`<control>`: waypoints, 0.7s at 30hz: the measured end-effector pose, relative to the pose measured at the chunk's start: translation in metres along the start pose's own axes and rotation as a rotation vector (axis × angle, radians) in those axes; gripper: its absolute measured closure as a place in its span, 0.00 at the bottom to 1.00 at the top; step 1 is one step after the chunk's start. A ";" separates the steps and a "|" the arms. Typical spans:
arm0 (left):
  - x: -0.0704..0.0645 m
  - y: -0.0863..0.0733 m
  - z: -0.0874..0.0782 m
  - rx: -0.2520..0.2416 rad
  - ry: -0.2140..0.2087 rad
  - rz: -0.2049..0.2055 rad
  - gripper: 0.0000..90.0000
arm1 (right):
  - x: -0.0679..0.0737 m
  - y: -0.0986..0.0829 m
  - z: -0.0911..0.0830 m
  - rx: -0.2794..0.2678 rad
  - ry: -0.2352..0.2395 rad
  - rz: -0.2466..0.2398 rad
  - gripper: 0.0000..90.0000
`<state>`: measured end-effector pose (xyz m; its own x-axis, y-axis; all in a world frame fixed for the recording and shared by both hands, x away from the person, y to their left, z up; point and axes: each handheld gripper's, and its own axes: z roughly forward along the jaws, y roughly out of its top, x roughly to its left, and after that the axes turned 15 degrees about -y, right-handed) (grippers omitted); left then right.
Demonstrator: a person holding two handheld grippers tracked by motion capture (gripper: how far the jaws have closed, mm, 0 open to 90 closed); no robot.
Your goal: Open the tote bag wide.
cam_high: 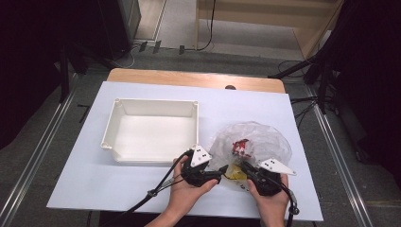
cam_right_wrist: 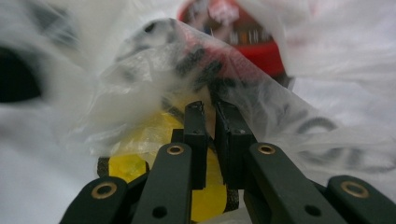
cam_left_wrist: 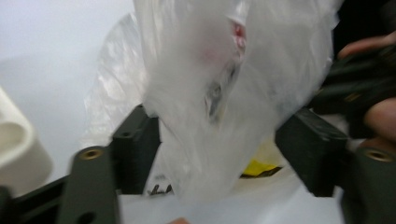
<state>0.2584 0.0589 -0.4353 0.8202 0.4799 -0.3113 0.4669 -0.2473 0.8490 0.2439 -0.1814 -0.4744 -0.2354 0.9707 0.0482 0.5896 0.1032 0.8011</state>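
From the high view, I hold my left gripper and my right gripper low on the white table, both at the near edge of a clear plastic bag. The bag lies to the right of an empty white bin and near it. Red packaging shows through the film, and something yellow sits at the bag's near edge between my two grippers.

In the left gripper view, my jaws stand wide apart with a bunched fold of the plastic bag rising between them; the film fills the gap but neither jaw presses it. A corner of the white bin sits at the left edge, and my other hand is at the right.

In the right gripper view, my jaws are nearly together, pinched on the film of the plastic bag, with the yellow item just behind them and the red packaging farther off.
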 end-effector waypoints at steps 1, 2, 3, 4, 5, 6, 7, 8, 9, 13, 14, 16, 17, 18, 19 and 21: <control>0.000 0.003 -0.005 -0.014 -0.006 0.001 0.29 | -0.001 -0.001 0.003 0.028 0.001 -0.003 0.94; -0.001 0.005 -0.009 -0.031 -0.018 0.002 0.25 | -0.001 -0.003 0.006 0.048 0.000 -0.004 0.95; -0.002 0.008 -0.013 -0.048 -0.025 0.006 0.21 | -0.002 -0.004 0.008 0.062 -0.002 -0.010 0.95; -0.003 0.011 -0.017 -0.068 -0.030 0.009 0.18 | -0.002 -0.005 0.010 0.078 -0.002 -0.008 0.95; -0.005 0.014 -0.021 -0.084 -0.041 0.015 0.16 | -0.002 -0.006 0.012 0.089 -0.002 -0.011 0.95; -0.008 0.017 -0.023 -0.098 -0.048 0.022 0.15 | -0.001 -0.006 0.013 0.097 -0.006 -0.012 0.96; -0.011 0.020 -0.024 -0.106 -0.044 0.028 0.14 | -0.001 -0.006 0.013 0.097 -0.004 -0.011 0.96; -0.014 0.023 -0.025 -0.106 -0.037 0.037 0.12 | -0.001 -0.006 0.013 0.100 -0.004 -0.015 0.96; -0.016 0.026 -0.025 -0.115 -0.038 0.047 0.12 | 0.000 -0.006 0.013 0.102 -0.005 -0.018 0.96; -0.020 0.032 -0.018 -0.095 -0.030 0.073 0.40 | -0.001 -0.006 0.013 0.101 0.004 -0.018 0.96; -0.018 0.031 -0.014 -0.072 -0.024 0.068 0.54 | -0.001 -0.006 0.012 0.098 0.008 -0.018 0.95; -0.011 0.026 -0.004 -0.031 -0.021 0.044 0.70 | -0.002 -0.005 0.009 0.081 0.021 -0.008 0.93; -0.007 0.022 0.002 -0.011 -0.009 0.038 0.77 | -0.002 -0.005 0.006 0.067 0.023 -0.001 0.93; -0.007 0.022 0.002 -0.011 -0.009 0.038 0.81 | -0.003 -0.003 0.003 0.051 0.030 0.007 0.92; 0.000 0.013 0.013 0.024 0.006 0.012 0.84 | -0.004 -0.002 -0.001 0.033 0.035 0.011 0.92; 0.007 0.004 0.023 0.061 0.018 -0.003 0.88 | -0.006 0.002 -0.009 -0.009 0.033 0.022 0.92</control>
<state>0.2740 0.0416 -0.4440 0.8132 0.4954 -0.3053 0.4887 -0.2966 0.8205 0.2393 -0.1889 -0.4679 -0.2479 0.9650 0.0859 0.5877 0.0793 0.8052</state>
